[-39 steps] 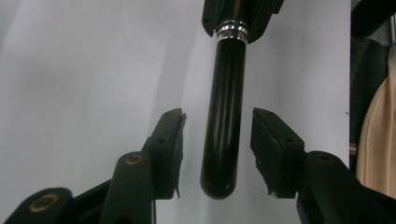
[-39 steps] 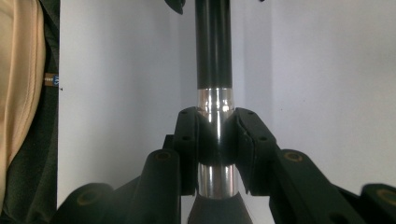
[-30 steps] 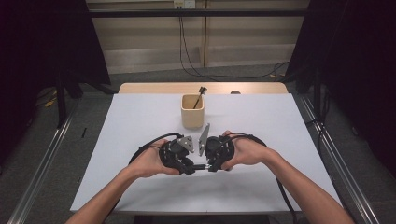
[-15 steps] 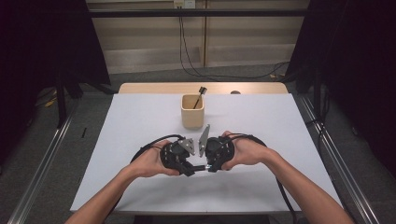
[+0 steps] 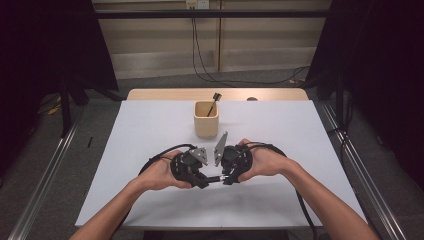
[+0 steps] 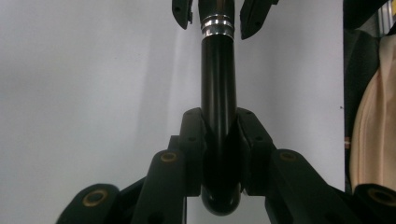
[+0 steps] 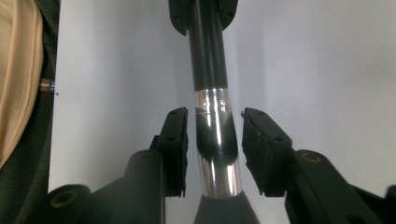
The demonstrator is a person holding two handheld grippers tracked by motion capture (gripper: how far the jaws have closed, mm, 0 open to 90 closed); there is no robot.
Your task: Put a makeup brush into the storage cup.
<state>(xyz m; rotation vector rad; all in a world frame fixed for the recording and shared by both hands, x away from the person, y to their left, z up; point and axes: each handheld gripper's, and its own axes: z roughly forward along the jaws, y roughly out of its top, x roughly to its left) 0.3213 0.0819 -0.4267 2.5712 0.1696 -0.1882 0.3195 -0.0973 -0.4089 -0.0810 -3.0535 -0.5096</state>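
Note:
A brush with a black handle and a silver ferrule lies level between my two grippers, low over the white table near its front. In the high view the brush bridges the gap between them. My left gripper is shut on the handle's rounded end. My right gripper faces it, and its jaws have just been opening. The ferrule lies between its pads with a gap on each side. In the high view the left gripper and right gripper point at each other.
A wooden cup stands behind the grippers at mid-table, with another black-handled brush leaning out of it. The white table top ends in a wooden strip at the far edge. Cables trail from both grippers.

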